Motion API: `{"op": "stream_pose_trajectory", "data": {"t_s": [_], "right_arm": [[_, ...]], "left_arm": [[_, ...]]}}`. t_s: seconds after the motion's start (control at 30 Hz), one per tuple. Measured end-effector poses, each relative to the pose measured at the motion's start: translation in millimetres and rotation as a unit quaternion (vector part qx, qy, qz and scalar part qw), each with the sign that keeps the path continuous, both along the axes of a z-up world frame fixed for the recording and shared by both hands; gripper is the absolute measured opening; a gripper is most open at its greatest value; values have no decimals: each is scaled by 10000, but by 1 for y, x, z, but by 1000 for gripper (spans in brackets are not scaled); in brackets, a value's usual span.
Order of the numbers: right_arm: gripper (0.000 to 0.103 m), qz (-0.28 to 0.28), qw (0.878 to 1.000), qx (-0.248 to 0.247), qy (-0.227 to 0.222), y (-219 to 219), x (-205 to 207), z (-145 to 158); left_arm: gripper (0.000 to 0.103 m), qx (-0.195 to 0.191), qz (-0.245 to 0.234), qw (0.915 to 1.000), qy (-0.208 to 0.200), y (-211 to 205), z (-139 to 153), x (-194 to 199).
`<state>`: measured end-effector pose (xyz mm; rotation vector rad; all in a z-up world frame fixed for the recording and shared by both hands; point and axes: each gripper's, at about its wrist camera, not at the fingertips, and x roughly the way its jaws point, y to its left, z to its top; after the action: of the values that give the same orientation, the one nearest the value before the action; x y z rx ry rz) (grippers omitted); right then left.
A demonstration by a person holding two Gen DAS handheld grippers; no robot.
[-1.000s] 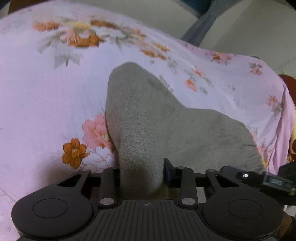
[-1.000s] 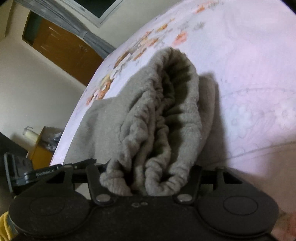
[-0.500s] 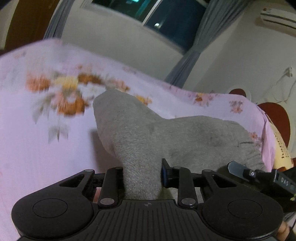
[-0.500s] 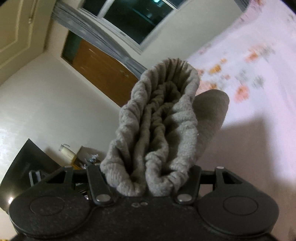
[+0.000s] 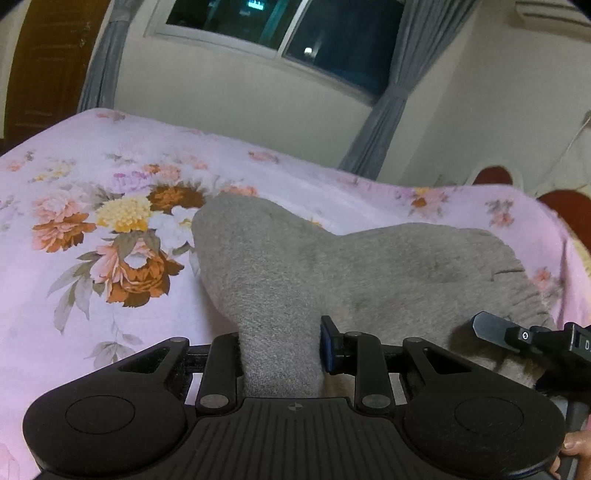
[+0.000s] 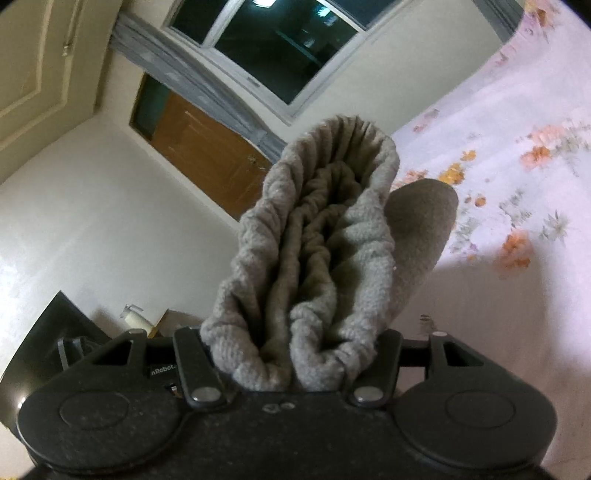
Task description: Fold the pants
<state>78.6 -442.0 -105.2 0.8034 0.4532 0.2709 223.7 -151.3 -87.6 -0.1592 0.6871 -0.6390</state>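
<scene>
Grey fleece pants (image 5: 332,273) bunch between both clenched grippers, left (image 5: 282,354) and right (image 6: 295,354), hiding their fingertips.

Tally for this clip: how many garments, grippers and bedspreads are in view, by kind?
Pants: 1
Grippers: 2, left gripper and right gripper, both shut on the pants
Bedspread: 1
Total: 4

Dim indoor artificial light w/ a warm cast; window (image 5: 280,29) dark, so it's night. Fisheye bends walls & edges in both views. Bedspread (image 6: 517,184) softly blurred at right. Soft shadow beside grey pants (image 5: 332,266); no harsh glare.
</scene>
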Motion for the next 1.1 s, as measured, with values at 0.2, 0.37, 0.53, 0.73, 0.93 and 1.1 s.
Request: {"op": "stream_pose_trajectory", "data": {"t_s": [0.2,0.37,0.53,0.73,0.93,1.1], "right_arm": [[58,-175,9993,19,340,-15,12,-35],[58,-241,9970,-37,734,-23,18,-66],[67,-550,9904,-323,1226,-29,10,-93],[77,-712,9816,-988,1469,-25,-1,-91],[82,-1348,9682,-1566,1410,-35,-15,-59],[80,-1352,9579,-2313,1030,-18,-8,-28]], "left_arm": [[28,365,-11,9993,103,-20,-33,18],[28,729,-31,9971,197,-29,-64,19],[48,1080,26,9937,311,-28,-95,19],[84,1349,350,9898,299,-19,-110,19],[84,1507,858,9848,-121,-3,-86,7],[84,1408,849,9850,-527,-5,-58,-5]]}}
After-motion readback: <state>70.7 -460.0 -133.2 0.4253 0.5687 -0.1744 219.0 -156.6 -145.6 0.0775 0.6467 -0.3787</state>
